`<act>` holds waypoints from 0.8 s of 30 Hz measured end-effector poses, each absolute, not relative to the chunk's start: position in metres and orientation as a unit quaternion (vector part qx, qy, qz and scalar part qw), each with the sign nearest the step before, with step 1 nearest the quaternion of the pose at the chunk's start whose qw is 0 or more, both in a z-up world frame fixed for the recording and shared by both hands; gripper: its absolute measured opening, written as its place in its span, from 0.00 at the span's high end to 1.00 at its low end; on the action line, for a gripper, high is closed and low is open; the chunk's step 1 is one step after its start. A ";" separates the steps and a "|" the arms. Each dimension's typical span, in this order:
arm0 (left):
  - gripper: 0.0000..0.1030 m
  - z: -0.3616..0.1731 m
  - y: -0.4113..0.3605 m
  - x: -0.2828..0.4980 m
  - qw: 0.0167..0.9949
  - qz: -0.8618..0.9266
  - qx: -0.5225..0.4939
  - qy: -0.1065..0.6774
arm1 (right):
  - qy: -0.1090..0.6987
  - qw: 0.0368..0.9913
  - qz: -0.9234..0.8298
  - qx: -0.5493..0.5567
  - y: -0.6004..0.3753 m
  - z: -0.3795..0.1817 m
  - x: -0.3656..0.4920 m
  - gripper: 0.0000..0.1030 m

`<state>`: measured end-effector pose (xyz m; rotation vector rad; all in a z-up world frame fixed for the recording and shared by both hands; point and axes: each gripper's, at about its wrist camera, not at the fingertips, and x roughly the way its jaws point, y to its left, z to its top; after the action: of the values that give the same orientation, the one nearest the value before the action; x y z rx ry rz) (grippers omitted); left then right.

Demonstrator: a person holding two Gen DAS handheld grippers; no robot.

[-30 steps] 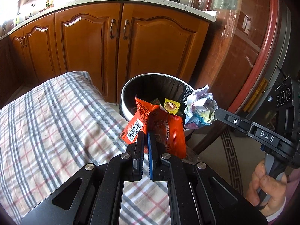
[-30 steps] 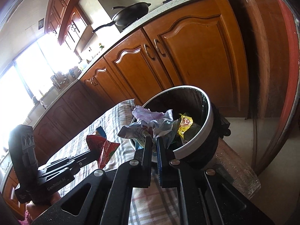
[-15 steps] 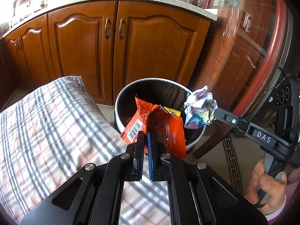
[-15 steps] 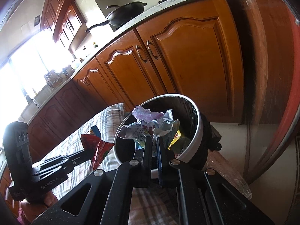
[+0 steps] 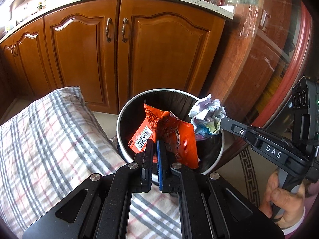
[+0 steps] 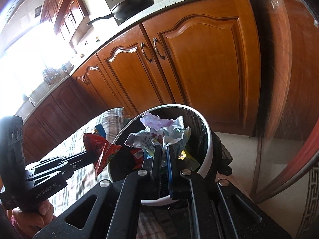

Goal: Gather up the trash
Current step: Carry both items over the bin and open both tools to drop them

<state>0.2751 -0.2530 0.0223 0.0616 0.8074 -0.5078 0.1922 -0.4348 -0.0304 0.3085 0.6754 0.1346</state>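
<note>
A round trash bin (image 5: 121, 119) with a white rim and black liner stands on the floor past the table edge; it also shows in the right wrist view (image 6: 207, 137). My left gripper (image 5: 155, 143) is shut on an orange snack wrapper (image 5: 165, 131) and holds it over the bin's mouth. My right gripper (image 6: 163, 149) is shut on a crumpled paper ball (image 6: 159, 133) over the bin's right rim; the ball also shows in the left wrist view (image 5: 207, 117). Some wrappers (image 6: 185, 155) lie inside the bin.
A plaid-cloth table (image 5: 49, 143) lies below and to the left of the bin. Wooden kitchen cabinets (image 5: 163, 55) stand behind it, with a pan (image 6: 131, 8) on the counter. A round wooden table edge (image 5: 279, 91) curves at the right.
Both grippers have moved forward with their trash, from beside the bin to over its opening. Both stay shut.
</note>
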 end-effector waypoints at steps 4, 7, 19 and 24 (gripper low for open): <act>0.97 0.020 -0.257 0.281 0.886 -0.244 0.032 0.393 | 0.332 0.929 0.065 0.148 -0.436 -0.028 0.197 0.95; 0.97 0.018 -0.259 0.284 0.885 -0.243 0.033 0.395 | 0.332 0.930 0.065 0.145 -0.436 -0.026 0.200 0.95; 0.97 0.011 -0.267 0.291 0.882 -0.238 0.035 0.406 | 0.351 0.924 0.066 0.140 -0.434 -0.032 0.213 0.95; 0.97 0.009 -0.271 0.296 0.880 -0.238 0.037 0.409 | 0.358 0.921 0.066 0.137 -0.433 -0.034 0.220 0.95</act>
<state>0.2955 -0.2706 0.0090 0.0780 0.8515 -0.4951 0.2201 -0.4333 -0.0343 0.2814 0.7365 0.1361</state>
